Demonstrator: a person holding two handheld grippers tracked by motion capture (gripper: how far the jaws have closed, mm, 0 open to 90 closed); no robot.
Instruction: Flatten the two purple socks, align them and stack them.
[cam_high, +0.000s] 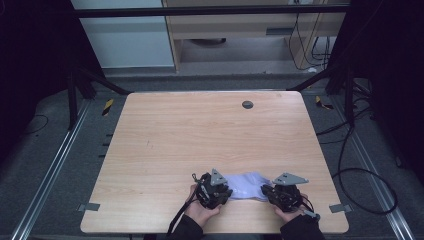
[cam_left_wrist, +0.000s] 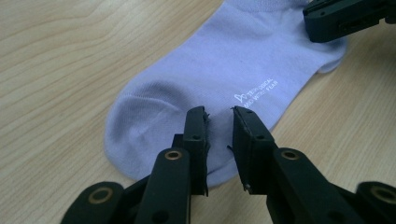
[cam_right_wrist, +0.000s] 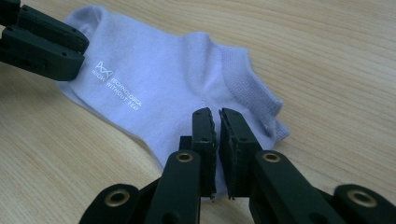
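Observation:
A pale lilac ankle sock (cam_high: 247, 185) lies flat on the wooden table (cam_high: 200, 135) near the front edge, between my two grippers. In the left gripper view my left gripper (cam_left_wrist: 219, 114) stands over the toe end of the sock (cam_left_wrist: 210, 70), open, with a clear gap between its jaws. My right gripper (cam_right_wrist: 215, 112) has its jaws almost together, pinched on the sock (cam_right_wrist: 163, 79) at its near edge by the cuff. From above, the left gripper (cam_high: 228, 192) and the right gripper (cam_high: 265, 191) sit at opposite ends of the sock.
A dark round grommet (cam_high: 247, 104) is set in the table near its far edge. Bare wood stretches beyond the sock. Cables (cam_high: 350, 165) lie on the floor to the right, and black frame posts stand at the far corners.

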